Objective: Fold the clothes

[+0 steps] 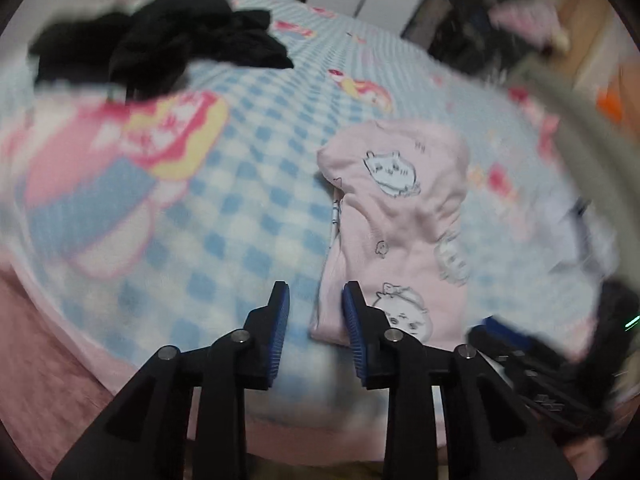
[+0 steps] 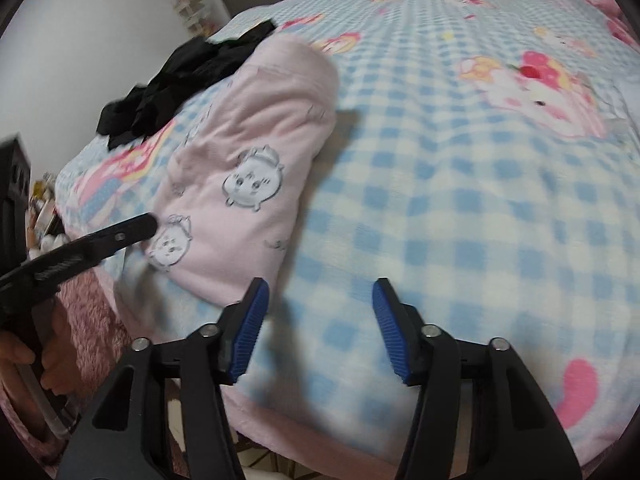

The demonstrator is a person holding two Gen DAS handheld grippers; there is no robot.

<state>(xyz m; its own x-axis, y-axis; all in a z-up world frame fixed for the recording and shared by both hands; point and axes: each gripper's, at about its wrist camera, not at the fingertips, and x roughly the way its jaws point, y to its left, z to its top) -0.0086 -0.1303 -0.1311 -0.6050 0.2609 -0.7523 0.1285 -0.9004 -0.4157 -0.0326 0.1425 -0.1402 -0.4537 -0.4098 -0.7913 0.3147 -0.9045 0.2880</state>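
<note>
Both jaws apart and gripping nothing, left gripper [image 1: 314,296] at the near edge of the folded pink garment [image 1: 400,216], right gripper [image 2: 320,292] beside it, black clothes [image 1: 160,52] heaped beyond, likely next.

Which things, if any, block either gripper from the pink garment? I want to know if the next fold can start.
Nothing visible does. The left gripper, open, sits at the pink garment near edge; the right gripper, open, has only bare blanket beside it.
</note>
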